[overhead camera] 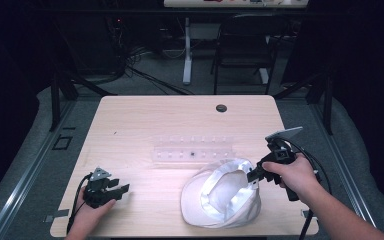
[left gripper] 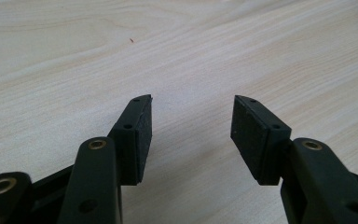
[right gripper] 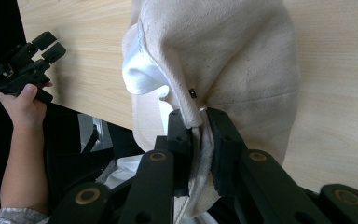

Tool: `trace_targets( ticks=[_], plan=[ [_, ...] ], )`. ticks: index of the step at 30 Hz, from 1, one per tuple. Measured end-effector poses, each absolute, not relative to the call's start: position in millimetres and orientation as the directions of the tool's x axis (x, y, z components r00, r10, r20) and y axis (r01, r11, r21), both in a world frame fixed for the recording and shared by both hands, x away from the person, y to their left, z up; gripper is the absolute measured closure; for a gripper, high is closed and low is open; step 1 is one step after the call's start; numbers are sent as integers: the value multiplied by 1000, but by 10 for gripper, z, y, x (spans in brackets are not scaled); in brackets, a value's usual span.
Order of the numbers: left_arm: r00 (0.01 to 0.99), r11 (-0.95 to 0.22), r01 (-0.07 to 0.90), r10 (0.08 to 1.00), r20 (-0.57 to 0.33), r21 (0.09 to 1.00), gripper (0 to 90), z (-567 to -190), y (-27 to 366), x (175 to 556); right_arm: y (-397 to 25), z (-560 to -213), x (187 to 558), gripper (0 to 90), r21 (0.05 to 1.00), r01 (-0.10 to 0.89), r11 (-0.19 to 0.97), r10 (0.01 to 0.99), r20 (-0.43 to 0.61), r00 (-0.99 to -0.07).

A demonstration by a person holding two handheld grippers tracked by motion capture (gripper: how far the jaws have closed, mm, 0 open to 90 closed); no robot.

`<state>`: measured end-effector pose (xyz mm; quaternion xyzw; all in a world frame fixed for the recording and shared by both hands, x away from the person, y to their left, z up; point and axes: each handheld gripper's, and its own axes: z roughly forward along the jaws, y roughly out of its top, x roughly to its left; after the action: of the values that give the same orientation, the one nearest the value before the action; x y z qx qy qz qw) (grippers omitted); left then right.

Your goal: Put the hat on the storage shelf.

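A clear plastic tray [overhead camera: 192,151] is lying across the middle of the pale wood-grain table [overhead camera: 140,120], just behind the white cap [overhead camera: 223,195]; a dark round grommet hole [overhead camera: 221,108] is sitting near the far edge. Nothing is standing between your two hands.

Your right tongs [overhead camera: 252,176] are reaching in from the right, your hand wrapped around the grip and angled toward the cap's rim. In the right gripper view these tongs [right gripper: 199,122] are pinching a fold of the cap's edge [right gripper: 223,60], jaws nearly closed on the cloth. The cap is resting upside down at the table's near right, soft off-white fabric with a shiny satin lining.

Your left tongs [overhead camera: 120,186] are resting low at the near left, well apart from the cap, jaws spread wide [left gripper: 191,116] and holding nothing.
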<state>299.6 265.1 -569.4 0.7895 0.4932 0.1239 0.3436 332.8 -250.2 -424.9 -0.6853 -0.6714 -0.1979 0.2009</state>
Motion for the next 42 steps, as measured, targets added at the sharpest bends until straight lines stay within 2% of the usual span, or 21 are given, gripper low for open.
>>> trace_targets(
  ticks=[16, 23, 28, 38, 42],
  plan=[
    [483, -276, 694, 863, -145, 665, 485, -5696, 2646, 2995, -2386, -3730, 3385, 807, 46, 999, 8, 887, 460, -28],
    [485, -279, 693, 862, -144, 665, 485, -5694, 2645, 2995, -2362, -3574, 3392, 808, 54, 999, 6, 887, 461, -30],
    [485, -278, 692, 863, -144, 666, 485, -5692, 2646, 2992, -2405, -3482, 3394, 809, 68, 998, 3, 859, 510, -37],
    [486, -278, 683, 863, -136, 676, 484, -5686, 2628, 2987, -2537, -3502, 3365, 810, 57, 997, -56, 759, 651, 6],
    [485, -264, 684, 861, -155, 680, 484, -5686, 2620, 2981, -2582, -3482, 3354, 810, 68, 996, -51, 722, 692, -10]
  ],
)
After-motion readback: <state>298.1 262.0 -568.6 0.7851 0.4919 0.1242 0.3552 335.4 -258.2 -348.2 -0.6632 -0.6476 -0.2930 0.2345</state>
